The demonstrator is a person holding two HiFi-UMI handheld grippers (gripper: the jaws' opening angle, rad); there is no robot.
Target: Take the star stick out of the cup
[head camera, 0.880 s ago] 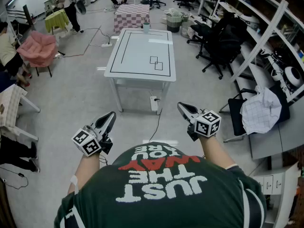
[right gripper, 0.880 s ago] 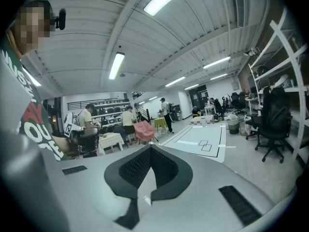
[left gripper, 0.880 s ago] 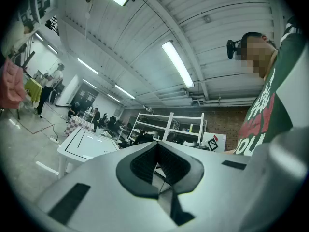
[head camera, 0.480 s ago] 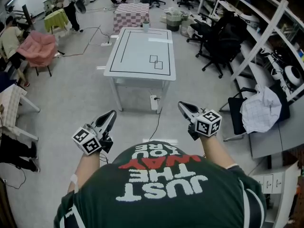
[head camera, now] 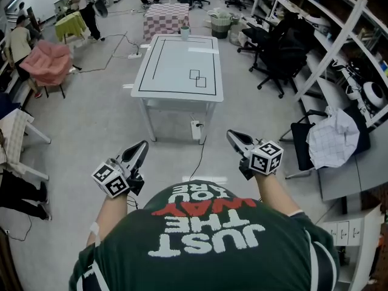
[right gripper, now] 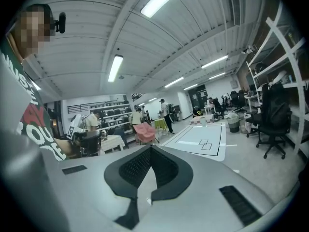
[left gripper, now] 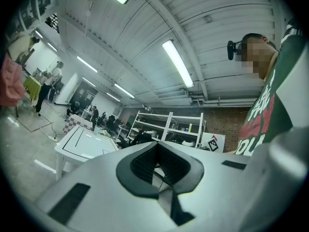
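Observation:
A small green cup [head camera: 185, 33] stands at the far end of a white table [head camera: 170, 71] marked with black lines, well ahead of me. The star stick is too small to make out. My left gripper [head camera: 143, 144] and right gripper [head camera: 231, 134] are held close to the person's chest, far short of the table. Both have their jaws shut with nothing between them. In the left gripper view the left gripper [left gripper: 157, 145] points up toward the ceiling, with the table [left gripper: 82, 144] low at the left. The right gripper [right gripper: 150, 149] faces the table [right gripper: 200, 144] across the floor.
Grey floor lies between me and the table, with a cable and a power strip [head camera: 195, 130] by its near legs. Black office chairs [head camera: 276, 53] and white shelving [head camera: 339, 47] line the right side. A pink-draped chair [head camera: 50, 62], a checkered table [head camera: 165, 18] and people stand at the left and back.
Both grippers stay where they were, still shut. A person at the far left has moved back along the wall; the view has shifted very slightly.

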